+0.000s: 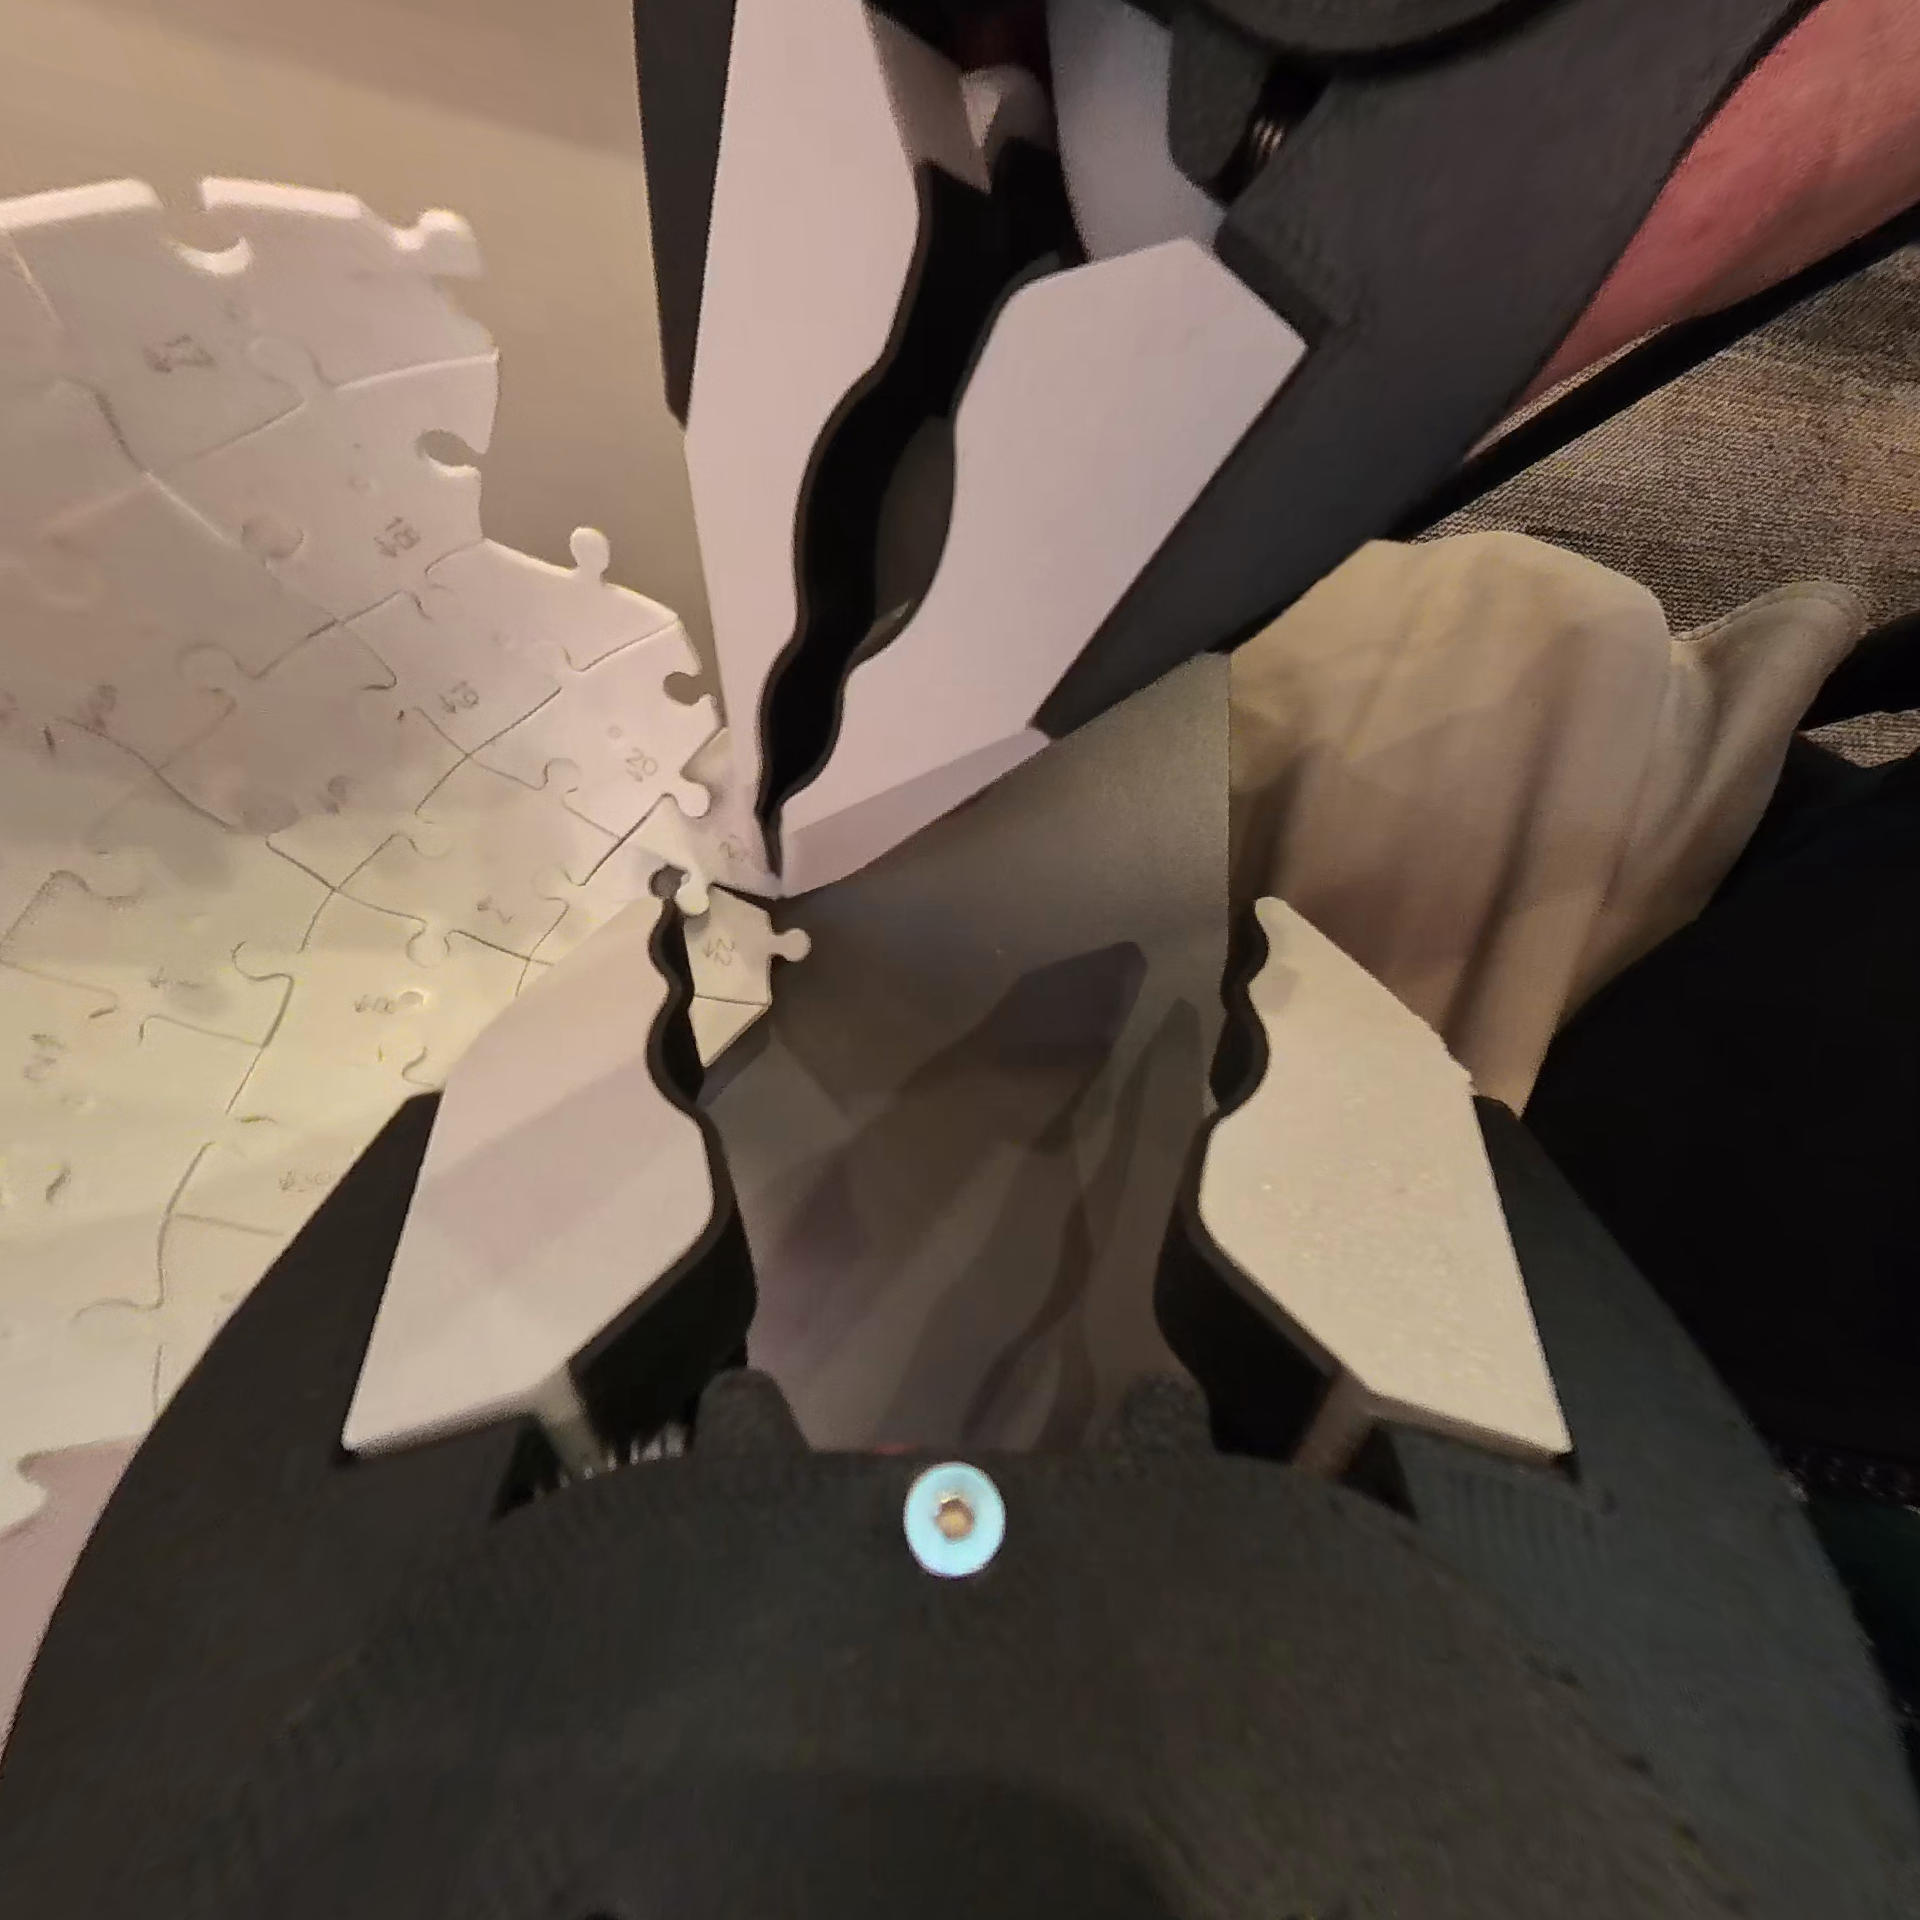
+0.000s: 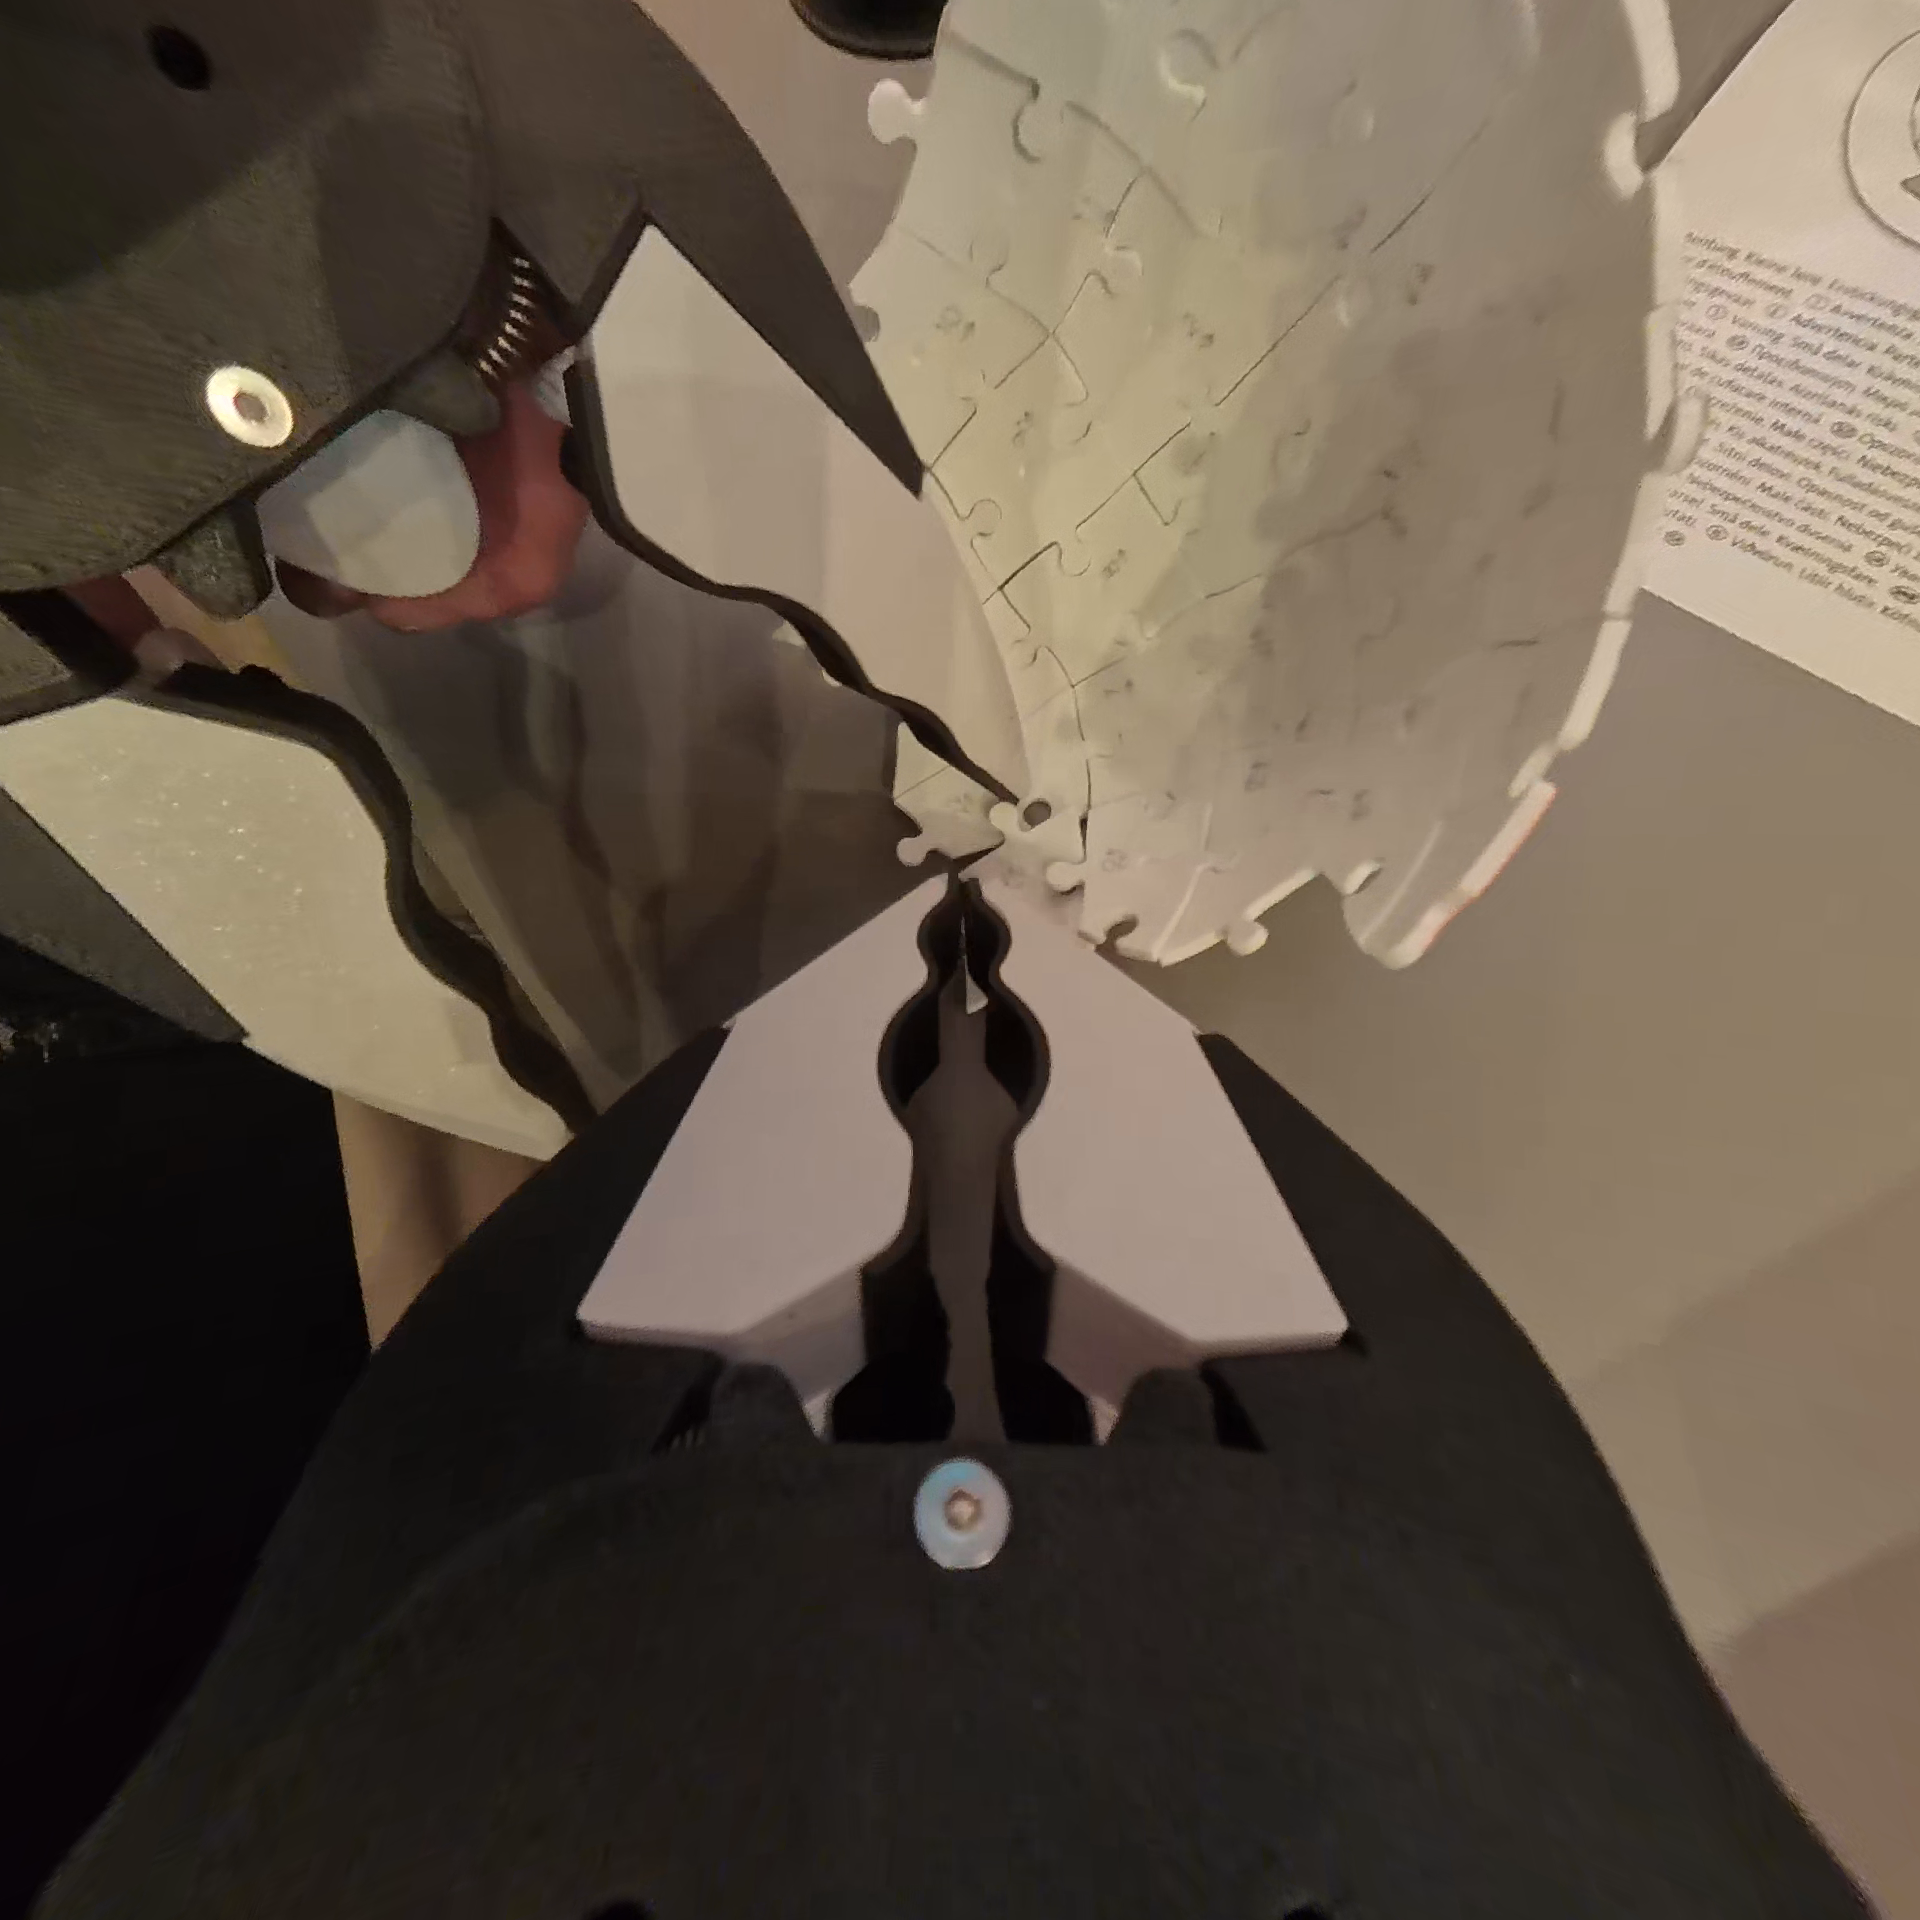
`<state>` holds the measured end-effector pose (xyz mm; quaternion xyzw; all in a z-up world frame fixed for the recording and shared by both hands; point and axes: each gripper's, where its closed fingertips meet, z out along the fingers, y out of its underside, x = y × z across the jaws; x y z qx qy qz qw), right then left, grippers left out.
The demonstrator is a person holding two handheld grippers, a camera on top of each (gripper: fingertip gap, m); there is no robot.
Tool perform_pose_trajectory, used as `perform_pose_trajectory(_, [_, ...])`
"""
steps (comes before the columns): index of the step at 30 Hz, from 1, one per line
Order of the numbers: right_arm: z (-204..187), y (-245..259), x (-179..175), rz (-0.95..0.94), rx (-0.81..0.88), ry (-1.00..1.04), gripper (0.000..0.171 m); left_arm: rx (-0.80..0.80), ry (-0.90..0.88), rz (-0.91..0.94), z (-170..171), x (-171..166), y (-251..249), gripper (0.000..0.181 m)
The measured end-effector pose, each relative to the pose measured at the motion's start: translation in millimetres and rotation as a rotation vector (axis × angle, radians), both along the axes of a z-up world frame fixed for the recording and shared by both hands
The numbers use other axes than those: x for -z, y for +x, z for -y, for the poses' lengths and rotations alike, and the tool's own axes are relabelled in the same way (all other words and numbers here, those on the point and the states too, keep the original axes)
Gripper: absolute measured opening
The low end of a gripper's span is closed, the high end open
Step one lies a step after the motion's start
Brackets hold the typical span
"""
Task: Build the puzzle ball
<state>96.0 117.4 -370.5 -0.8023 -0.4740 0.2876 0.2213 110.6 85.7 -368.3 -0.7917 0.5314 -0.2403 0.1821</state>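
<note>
puzzle ball [image 2: 1299, 499] | white, half-built curved shell | loose piece [image 1: 727, 961] at rim

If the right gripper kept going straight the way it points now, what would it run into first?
Most likely the rim of the half-built puzzle ball, right ahead of the right gripper; its shut tips look nearly on the edge pieces, though depth is unclear.

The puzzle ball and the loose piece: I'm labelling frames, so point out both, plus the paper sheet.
puzzle ball [image 2: 1299, 468], right wrist view, inner curved surface.
loose piece [image 1: 727, 961], left wrist view, its flat face.
paper sheet [image 2: 1797, 436], right wrist view, printed area.

Open left hand-held gripper [image 1: 966, 925], puzzle ball [image 1: 312, 727] beside
</note>
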Motion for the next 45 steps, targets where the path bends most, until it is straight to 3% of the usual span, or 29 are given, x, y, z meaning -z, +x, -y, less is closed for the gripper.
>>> perform_pose_trajectory(1, [-1, -1, 0, -0.009, 0.010, 0.000, 0.000, 0.000, 0.002, 0.001, 0, 0, 0, 0.097])
perform_pose_trajectory(9, [0, 5, -11, -0.018, 0.038, -0.003, 0.005, -0.002, 0.000, 0.007, 1, 0, 0, 0.097])
perform_pose_trajectory(16, [-3, 22, -1, 0.010, 0.060, -0.008, 0.025, -0.003, 0.009, 0.001, 2, 0, 0, 0.097])
perform_pose_trajectory(25, [1, 15, 1, 0.057, 0.011, 0.093, 0.010, -0.007, 0.019, -0.004, 3, 1, 1, 0.099])
perform_pose_trajectory(28, [3, 15, -4, 0.040, 0.010, 0.096, 0.017, -0.009, 0.016, 0.002, 3, 1, 0, 0.099])
perform_pose_trajectory(45, [11, 16, 3, 0.128, -0.021, 0.173, 0.009, -0.012, 0.014, 0.005, 5, 1, 1, 0.098])
